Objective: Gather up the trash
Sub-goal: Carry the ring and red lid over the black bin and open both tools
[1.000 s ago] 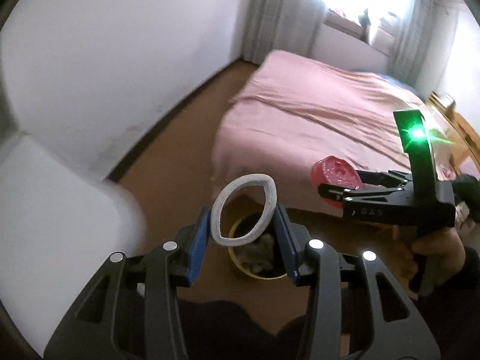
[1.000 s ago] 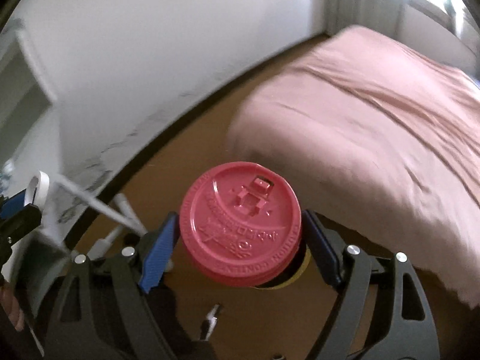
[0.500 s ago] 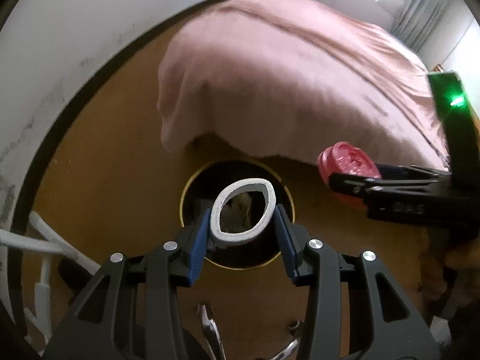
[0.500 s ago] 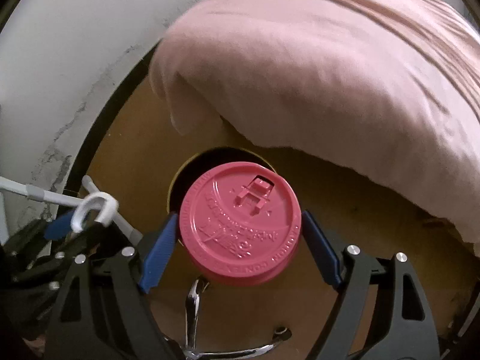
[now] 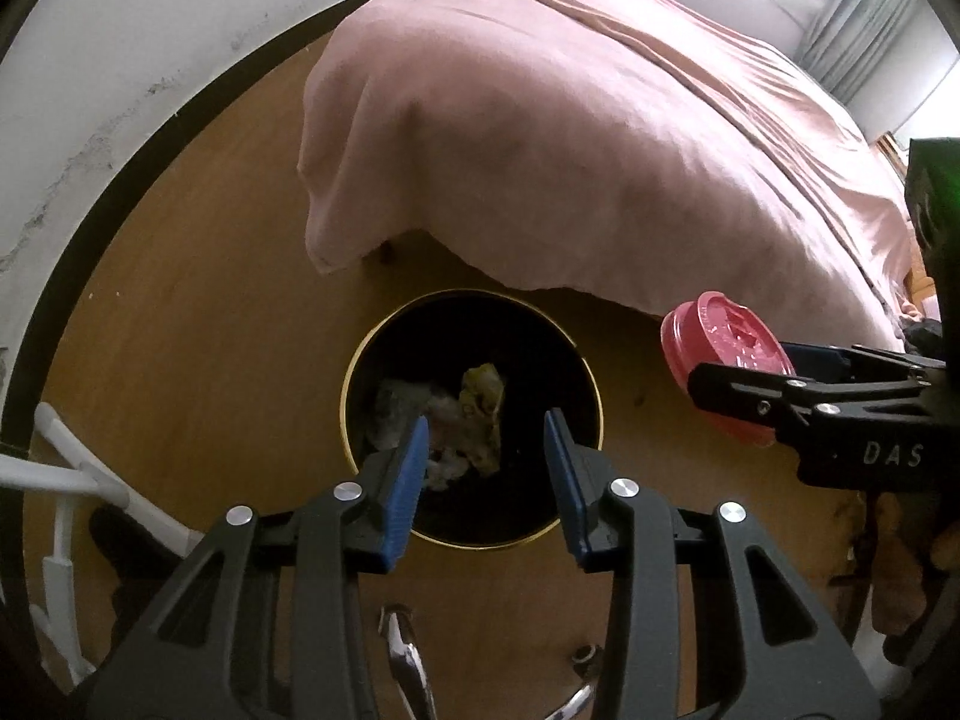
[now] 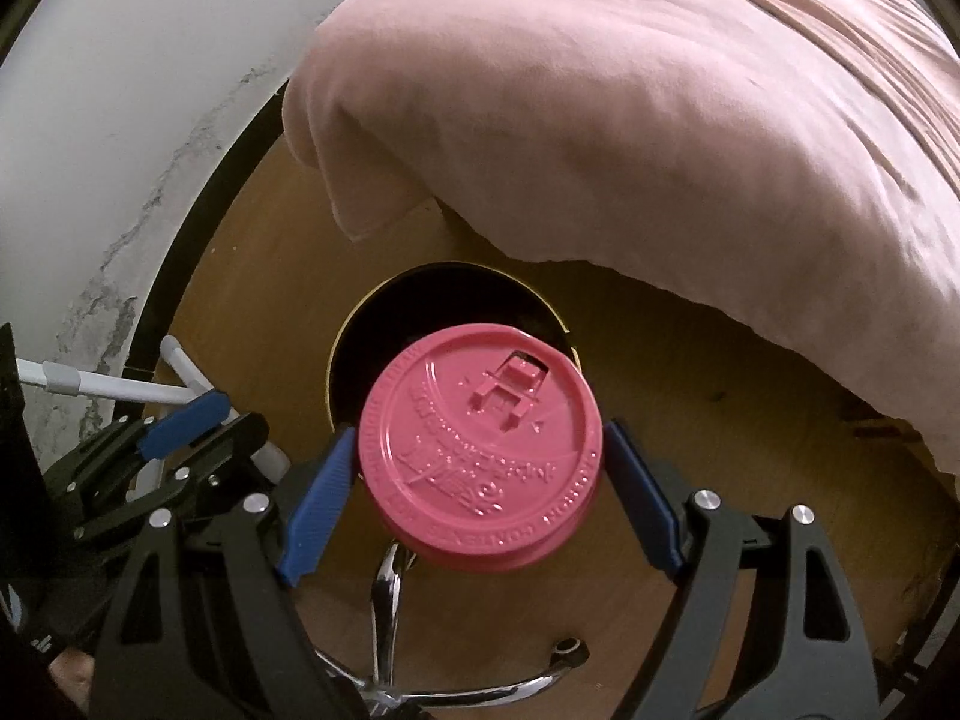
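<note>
The left gripper (image 5: 486, 468) hangs over the round waste bin (image 5: 354, 372), its ribbed blue pads (image 5: 408, 480) apart with nothing between them, and the jaws are closing. Below, the bin's dark inside holds crumpled scraps (image 5: 462, 420) of grey, white and yellowish paper, ringed by a thin gold-coloured rim. The right gripper (image 6: 480, 480) is clamped on a glossy pink-red plastic cup lid (image 6: 480, 450), a flat disc with embossed lettering and a raised sip tab; its blue pads press the lid's edge on either side. Seen from the right wrist, the lid sits partly over the near right side of the bin's opening; from the left wrist it appears beside the rim, above the floor. The bin stands on a smooth yellow-brown floor (image 5: 198, 330) just at the foot of a bed draped in a soft, creased pink cover (image 5: 570, 120). A white tubular frame (image 5: 78, 474) lies at the left, and chrome chair legs (image 6: 384, 618) gleam near the bottom.
</note>
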`<state>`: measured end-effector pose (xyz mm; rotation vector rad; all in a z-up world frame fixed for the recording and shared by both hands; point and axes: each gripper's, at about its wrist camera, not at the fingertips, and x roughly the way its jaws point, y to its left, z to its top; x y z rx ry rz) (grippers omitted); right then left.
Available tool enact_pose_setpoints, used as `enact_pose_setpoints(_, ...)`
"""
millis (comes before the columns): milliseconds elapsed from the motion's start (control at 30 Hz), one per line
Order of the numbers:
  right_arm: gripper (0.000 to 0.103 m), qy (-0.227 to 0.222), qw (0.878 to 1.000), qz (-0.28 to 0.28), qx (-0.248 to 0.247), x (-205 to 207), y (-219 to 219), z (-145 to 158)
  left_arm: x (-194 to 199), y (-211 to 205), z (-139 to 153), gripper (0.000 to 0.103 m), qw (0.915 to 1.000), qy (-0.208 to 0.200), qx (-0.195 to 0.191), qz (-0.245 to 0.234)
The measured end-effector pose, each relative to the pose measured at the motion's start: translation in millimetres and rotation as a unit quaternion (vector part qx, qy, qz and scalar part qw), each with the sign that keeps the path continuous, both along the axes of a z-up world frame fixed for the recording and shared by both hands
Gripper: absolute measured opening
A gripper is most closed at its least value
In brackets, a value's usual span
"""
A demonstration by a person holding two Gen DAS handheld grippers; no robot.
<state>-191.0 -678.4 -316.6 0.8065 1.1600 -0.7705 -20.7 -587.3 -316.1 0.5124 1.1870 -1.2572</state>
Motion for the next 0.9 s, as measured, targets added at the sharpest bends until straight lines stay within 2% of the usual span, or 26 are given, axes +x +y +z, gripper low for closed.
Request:
enact_pose_setpoints(33, 0.08, 0.0, 1.0, 0.0, -0.001, 0, 0, 0, 0, 0, 1, 0.043, 1.0, -0.002, -0.001, 0.001)
enact_pose_setpoints(67, 0.08, 0.001, 1.0, 0.001, 0.0, -1, 0, 0, -1, 0, 1, 0.06, 1.0, -0.003, -0.001, 0.002)
enact_pose_setpoints(133, 0.08, 0.001, 1.0, -0.001, -0.001, -2, -2, -1, -1, 2, 2, 0.086, 0.9999, -0.009, -0.002, 0.007)
enact_pose_setpoints(700, 0.082, -0.017, 1.0, 0.015, 0.0, 8, -2, 1, 5, 11, 9, 0.086, 0.9997, 0.007, -0.011, 0.021)
enact_pose_setpoints(900, 0.088, -0.026, 1.0, 0.007, -0.009, 6, -2, 7, 6, 16, 11, 0.086, 0.9995, 0.009, -0.015, 0.025)
